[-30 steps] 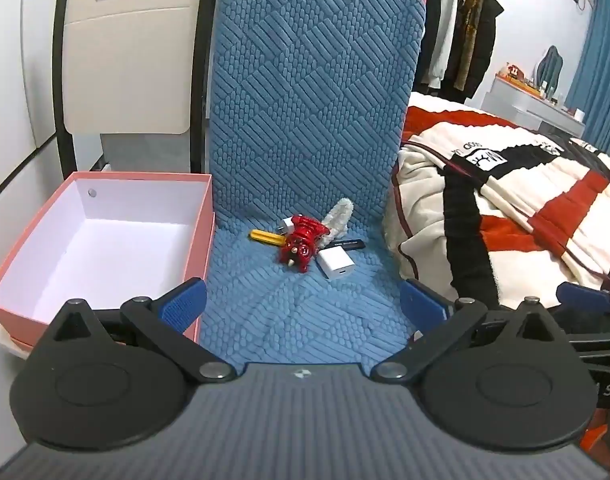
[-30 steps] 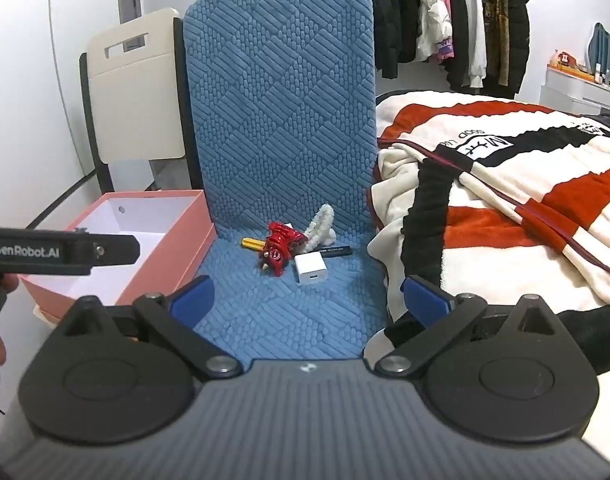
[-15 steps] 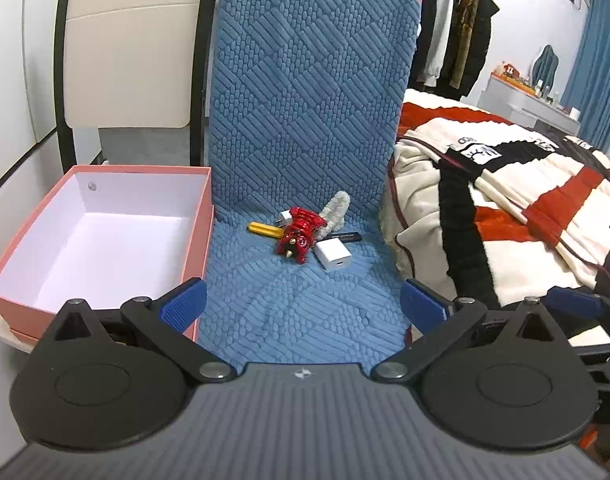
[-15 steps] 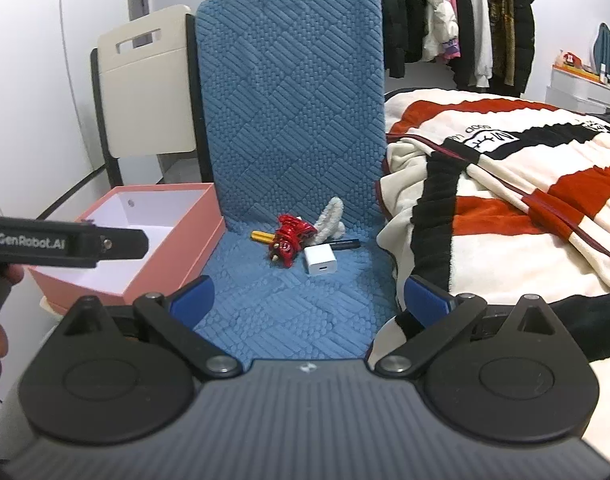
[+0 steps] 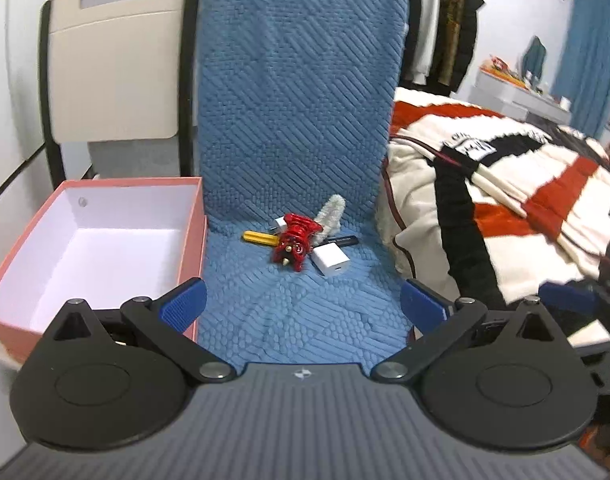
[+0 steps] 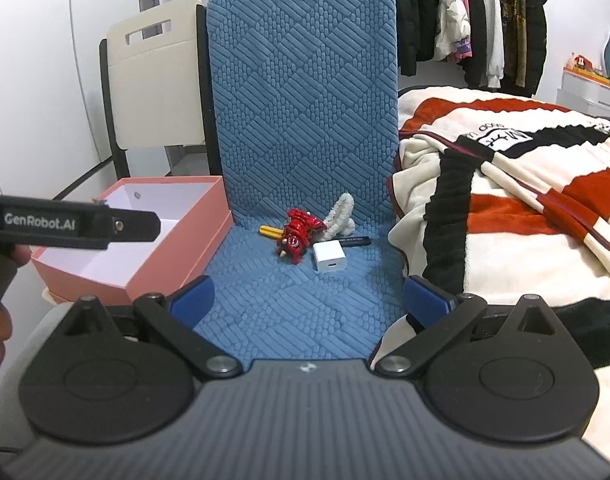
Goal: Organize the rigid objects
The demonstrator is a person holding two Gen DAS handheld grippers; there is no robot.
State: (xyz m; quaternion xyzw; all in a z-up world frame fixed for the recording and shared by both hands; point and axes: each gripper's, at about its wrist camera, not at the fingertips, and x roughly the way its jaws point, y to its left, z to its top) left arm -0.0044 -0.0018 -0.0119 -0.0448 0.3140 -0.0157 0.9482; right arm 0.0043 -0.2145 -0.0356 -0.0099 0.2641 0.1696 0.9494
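A small pile lies at the back of the blue textured seat cushion [image 5: 297, 312]: a red toy figure [image 5: 293, 240], a white charger cube [image 5: 331, 261], a yellow stick [image 5: 257, 237], a black pen [image 5: 343, 240] and a white fuzzy pipe cleaner [image 5: 331, 212]. The same pile shows in the right wrist view: toy [image 6: 299, 232], charger [image 6: 329, 256], pen [image 6: 355, 241]. An open pink box [image 5: 93, 240] with a white inside stands left of the seat. My left gripper [image 5: 303, 306] and right gripper [image 6: 309, 294] are both open and empty, hovering over the front of the seat.
A cream folding chair [image 5: 113, 76] stands behind the box. A striped red, black and cream blanket [image 5: 505, 184] on the bed borders the seat on the right. Clothes hang on a rack [image 6: 485, 20] at the back. The left gripper's body [image 6: 65, 222] shows at the left of the right wrist view.
Both grippers have shifted slightly; the pile now sits a little higher and nearer the middle in each view. Both stay open. No object has moved.
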